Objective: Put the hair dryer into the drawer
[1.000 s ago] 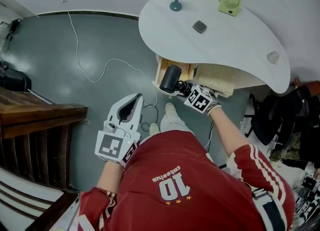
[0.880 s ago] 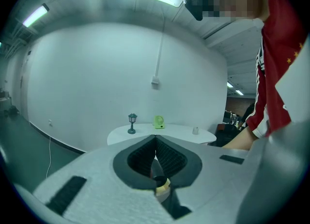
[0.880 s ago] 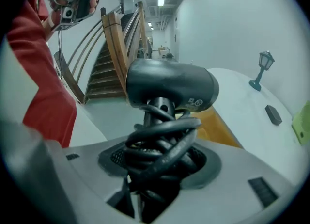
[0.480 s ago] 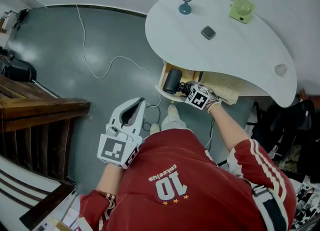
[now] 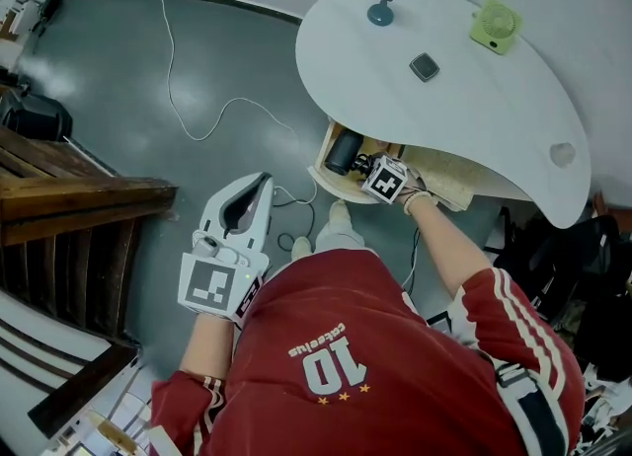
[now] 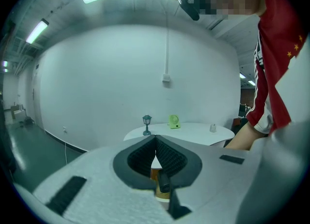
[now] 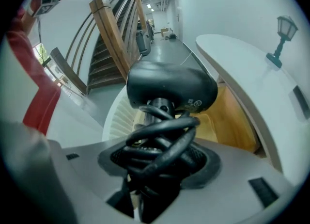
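Hair dryer (image 5: 344,151) hung over the open drawer (image 5: 326,176)
Right tool (image 5: 371,172) pinched its cord-wrapped handle, with the barrel lying crosswise just beyond the jaws, above the drawer's mouth and close under the overhanging counter (image 5: 474,99) edge. Left tool (image 5: 261,186), pressed together and empty, hung well away from the drawer.

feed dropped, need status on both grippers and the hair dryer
Right gripper shut on hair dryer, cord bundled at jaws. Its head over open drawer. Left gripper shut, empty. No obstruction seen.
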Motion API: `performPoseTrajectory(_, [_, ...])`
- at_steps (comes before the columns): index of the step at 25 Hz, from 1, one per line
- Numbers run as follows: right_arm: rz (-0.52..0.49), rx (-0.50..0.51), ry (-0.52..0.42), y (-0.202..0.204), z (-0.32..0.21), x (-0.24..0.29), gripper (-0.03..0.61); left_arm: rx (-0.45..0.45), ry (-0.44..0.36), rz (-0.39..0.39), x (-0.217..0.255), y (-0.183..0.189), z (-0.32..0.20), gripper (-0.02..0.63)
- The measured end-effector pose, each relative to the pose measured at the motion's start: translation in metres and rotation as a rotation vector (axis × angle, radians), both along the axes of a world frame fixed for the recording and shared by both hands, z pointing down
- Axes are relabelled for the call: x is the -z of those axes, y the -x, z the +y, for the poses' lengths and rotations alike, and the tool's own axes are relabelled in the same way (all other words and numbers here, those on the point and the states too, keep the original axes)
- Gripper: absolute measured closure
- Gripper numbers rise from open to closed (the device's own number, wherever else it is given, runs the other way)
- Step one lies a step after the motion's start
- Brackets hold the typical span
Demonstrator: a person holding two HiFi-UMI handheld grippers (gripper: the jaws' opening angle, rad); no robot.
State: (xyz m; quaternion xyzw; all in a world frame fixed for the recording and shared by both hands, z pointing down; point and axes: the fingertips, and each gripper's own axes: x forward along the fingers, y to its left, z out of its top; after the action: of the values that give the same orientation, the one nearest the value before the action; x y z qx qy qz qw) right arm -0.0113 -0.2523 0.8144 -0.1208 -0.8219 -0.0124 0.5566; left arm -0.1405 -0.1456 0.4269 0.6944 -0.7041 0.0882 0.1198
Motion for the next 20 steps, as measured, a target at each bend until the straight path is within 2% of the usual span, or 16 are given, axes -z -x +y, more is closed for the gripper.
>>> performPoseTrajectory(5, [-0.014,-0.047,-0.061,0.012,-0.017,-0.010,0.321,0.043,0.008,-0.016,0.001,0.016,0.008,0.615])
performPoseTrajectory(13, [-0.012,-0.123,-0.140,0.026,-0.044,-0.025,0.321,0.082,0.032,0.002,-0.011,0.024,0.020,0.615])
performPoseTrajectory(20, [0.043,-0.222,-0.218,0.023,-0.067,-0.047,0.319,0.104,0.051,0.005,-0.018,0.033,0.025,0.615])
